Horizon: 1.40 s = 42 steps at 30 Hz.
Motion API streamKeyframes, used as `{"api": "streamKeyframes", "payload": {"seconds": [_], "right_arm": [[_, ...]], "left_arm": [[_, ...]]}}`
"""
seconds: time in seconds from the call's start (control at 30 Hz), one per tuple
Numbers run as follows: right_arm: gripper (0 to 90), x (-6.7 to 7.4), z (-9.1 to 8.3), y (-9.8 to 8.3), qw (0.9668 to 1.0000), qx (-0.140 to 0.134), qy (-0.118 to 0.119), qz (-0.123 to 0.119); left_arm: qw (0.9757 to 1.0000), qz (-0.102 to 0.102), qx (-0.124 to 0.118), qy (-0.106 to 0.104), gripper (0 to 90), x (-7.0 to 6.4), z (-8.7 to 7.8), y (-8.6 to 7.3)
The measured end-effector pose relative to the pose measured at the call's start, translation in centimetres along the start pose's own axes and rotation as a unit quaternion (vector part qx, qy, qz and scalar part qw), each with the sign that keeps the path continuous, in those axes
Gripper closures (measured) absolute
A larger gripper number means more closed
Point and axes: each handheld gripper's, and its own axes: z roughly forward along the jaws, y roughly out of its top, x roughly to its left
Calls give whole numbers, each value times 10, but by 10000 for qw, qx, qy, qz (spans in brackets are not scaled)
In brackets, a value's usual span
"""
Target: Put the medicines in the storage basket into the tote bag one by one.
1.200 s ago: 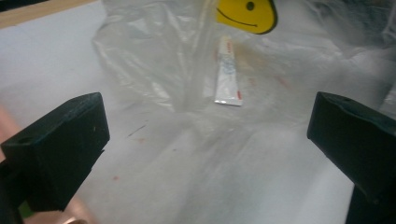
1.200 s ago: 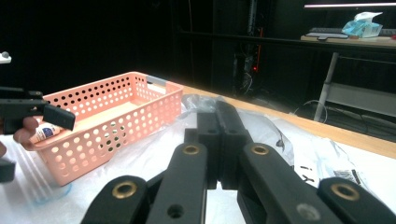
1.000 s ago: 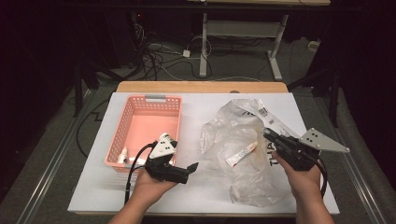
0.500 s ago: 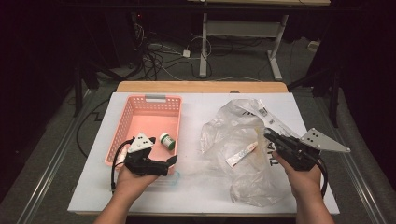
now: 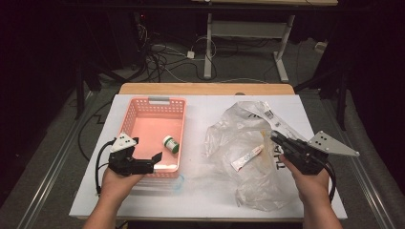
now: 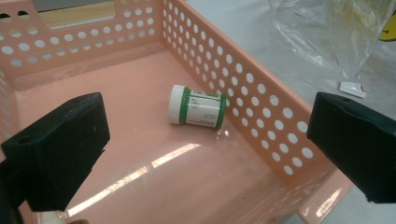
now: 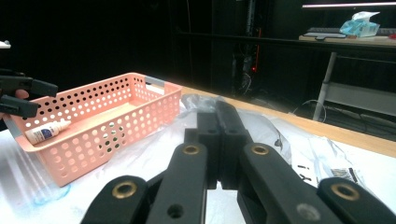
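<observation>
Left hand-held gripper [image 5: 152,161] gapes wide over the pink basket's [image 5: 153,105] near edge, empty; green-labelled jar [image 5: 170,144] lies inside. Right hand-held gripper [image 5: 278,139] is clamped tight on nothing over the plastic bag [image 5: 248,176]; small tube [image 5: 247,157] probably inside it.

overhead light falls on the white table [image 5: 200,200] in the high view, leaving the floor and far room almost black, and the picture is soft and grainy. a bright streak of glare runs across the floor of the pink basket [image 6: 154,158] in the left gripper view, where the near black jaws blur. in the right gripper view the near jaws are soft, the far background dark.
</observation>
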Motion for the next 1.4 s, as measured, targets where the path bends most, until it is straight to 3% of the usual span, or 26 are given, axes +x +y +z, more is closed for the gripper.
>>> {"api": "streamKeyframes", "payload": {"seconds": [0.33,0.5,0.87,1.17,1.4], "right_arm": [[900,1,1,0,10000,25,4,-35],[900,2,1,1,10000,18,-4,-43],[900,2,0,1,10000,2,-9,-43],[900,2,0,1,10000,-10,0,-29],[900,1,-1,1,10000,-16,4,-29]], "left_arm": [[9999,83,55,-62,0,-1,7,3],[9999,-35,-1,-144,0,-3,10,10],[9999,67,72,-98,0,-1,28,41],[9986,-1,524,-49,0,13,55,55],[9942,-5,1077,-85,12,22,77,57]]}}
